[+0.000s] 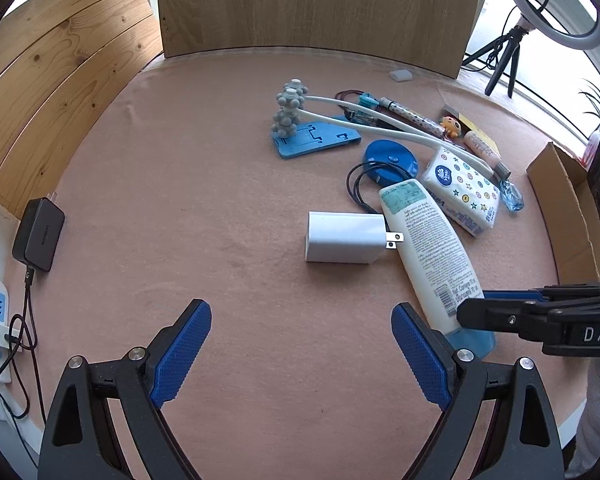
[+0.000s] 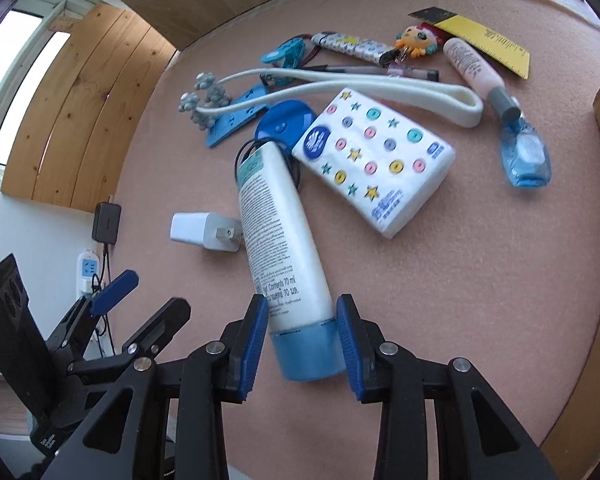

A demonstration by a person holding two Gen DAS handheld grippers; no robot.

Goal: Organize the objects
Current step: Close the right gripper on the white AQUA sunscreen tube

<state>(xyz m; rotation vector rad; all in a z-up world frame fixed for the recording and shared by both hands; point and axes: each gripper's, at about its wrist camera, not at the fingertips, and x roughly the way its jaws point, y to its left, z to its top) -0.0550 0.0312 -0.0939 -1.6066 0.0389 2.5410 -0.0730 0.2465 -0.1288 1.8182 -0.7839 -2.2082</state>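
The left wrist camera looks from low over the worktop [image 1: 180,160] toward the back board, while the right wrist camera sits closer, angled down, both sharing the lotion tube [image 1: 428,240] [image 2: 280,240] and white charger [image 1: 346,237] [image 2: 200,232].

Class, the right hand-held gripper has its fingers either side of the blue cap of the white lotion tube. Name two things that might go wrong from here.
1. The right hand-held gripper straddles only the blue cap end of the white lotion tube, so the long body may sag or swing on lifting.
2. The tube's far end lies over the black coiled cable and touches the white wall charger's prongs; lifting may drag either.
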